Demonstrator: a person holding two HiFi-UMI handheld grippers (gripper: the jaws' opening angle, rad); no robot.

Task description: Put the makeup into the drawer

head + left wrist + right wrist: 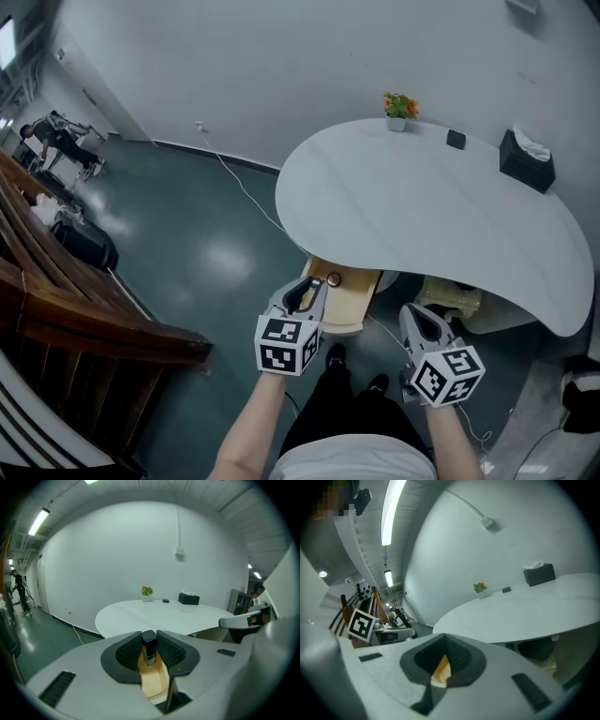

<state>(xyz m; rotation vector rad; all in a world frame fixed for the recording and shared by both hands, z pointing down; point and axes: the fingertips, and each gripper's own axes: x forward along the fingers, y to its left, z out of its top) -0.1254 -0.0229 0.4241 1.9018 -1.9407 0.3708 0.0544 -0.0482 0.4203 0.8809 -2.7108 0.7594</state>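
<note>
A small black makeup tube [149,639] stands upright between the pads of my left gripper [149,651], which is shut on it. In the head view the left gripper [309,292] hovers over the near left part of an open light-wood drawer [352,307] that sticks out from under the white table [422,206]. The same drawer [155,682] shows below the tube in the left gripper view. My right gripper [424,323] hangs to the right of the drawer, level with its front. Its jaws [446,656] meet at the tips with nothing between them.
On the table's far side stand a small flower pot [400,105], a flat black object [456,139] and a black tissue box [525,157]. A white cable [246,192] runs over the green floor. A wooden stair rail [84,319] is at the left. The person's shoes [336,356] are below the drawer.
</note>
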